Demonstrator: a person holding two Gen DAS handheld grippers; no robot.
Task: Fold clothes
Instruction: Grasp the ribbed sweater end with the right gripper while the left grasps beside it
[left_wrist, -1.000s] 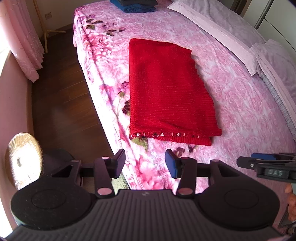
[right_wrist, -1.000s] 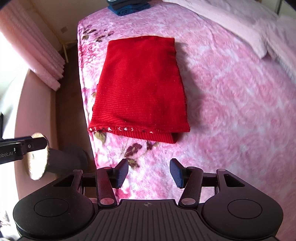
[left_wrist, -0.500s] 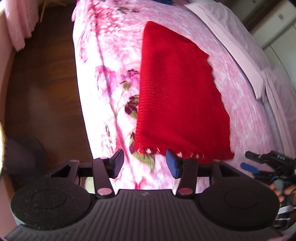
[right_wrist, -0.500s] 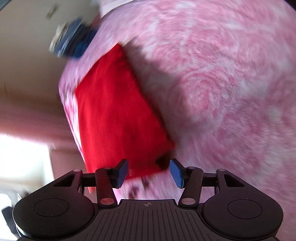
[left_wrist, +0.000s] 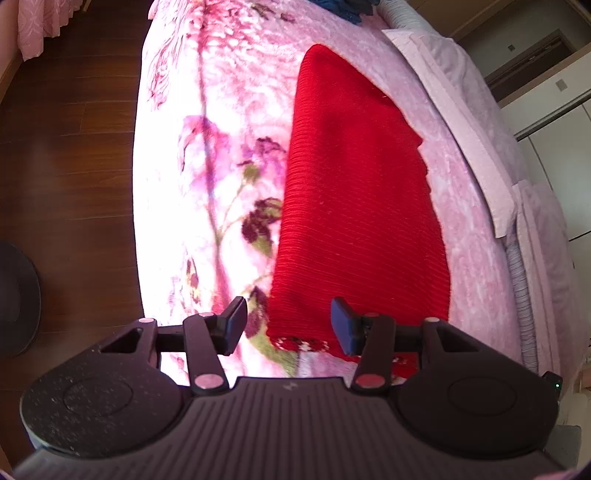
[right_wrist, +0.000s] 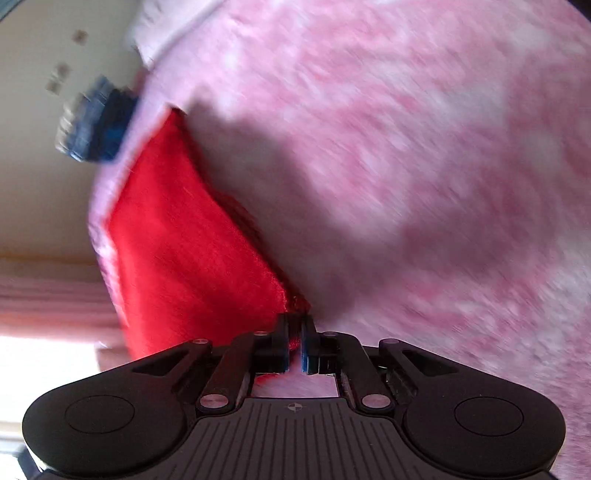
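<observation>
A red knitted garment (left_wrist: 354, 206), folded into a long rectangle, lies on the pink floral bedspread (left_wrist: 207, 155). My left gripper (left_wrist: 288, 325) is open, its jaws straddling the near left corner of the garment's patterned hem. In the blurred right wrist view my right gripper (right_wrist: 294, 341) is shut on the near right corner of the red garment (right_wrist: 184, 258), with red knit pinched between the blue pads.
A stack of dark blue folded clothes (right_wrist: 92, 122) sits at the far end of the bed. Pale pink pillows (left_wrist: 480, 122) run along the right side. Dark wooden floor (left_wrist: 66, 147) lies left of the bed edge, with a dark round object (left_wrist: 14, 295) on it.
Both grippers moved in toward the garment's near hem. The right gripper swung round to the right corner and closed on it. The left gripper stayed open and now straddles the left corner.
</observation>
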